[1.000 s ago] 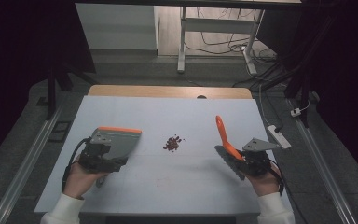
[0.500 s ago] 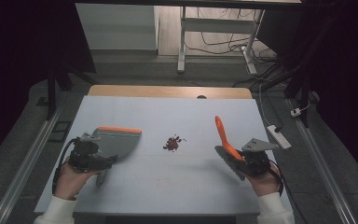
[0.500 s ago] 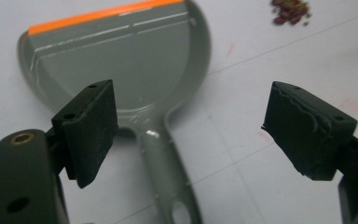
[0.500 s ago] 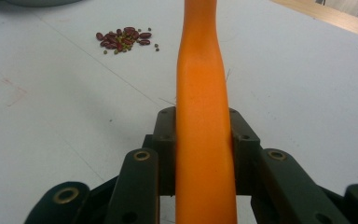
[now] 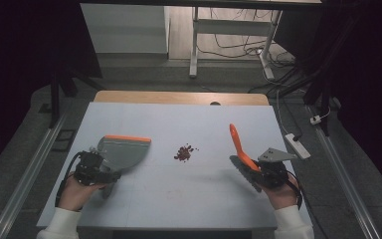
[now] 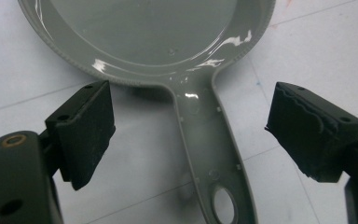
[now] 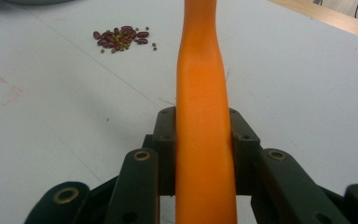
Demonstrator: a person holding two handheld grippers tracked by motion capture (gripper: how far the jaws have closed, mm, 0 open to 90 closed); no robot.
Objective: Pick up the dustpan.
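Since the earlier frames, the left hand has sunk toward the tabletop point(image 5: 179, 199) and drawn back to the grey dustpan's handle, its jaws having just been opening; the right hand has kept its place.

Nearest the person, the left gripper point(image 6: 186, 140) has its jaws well apart, one on each side of the dustpan point(image 5: 122, 152) handle, with bare tabletop showing between each pad and the plastic. The dustpan lies flat at the left, its orange lip facing the middle. At the right, the right gripper point(image 5: 258, 172) is clamped on the orange handle of a brush point(image 7: 205, 116), which slants up and away from it, bristles low beside the gripper.

Farther out, in the middle of the tabletop between the two tools, sits a small heap of dark red beans point(image 5: 184, 153) with a few tiny greenish ones.

To do the step well, centre the dustpan handle between the pads and close squarely on it, above the hanging hole, so the pan stays flat with its lip on the surface.

No brand, label or writing can be read anywhere.
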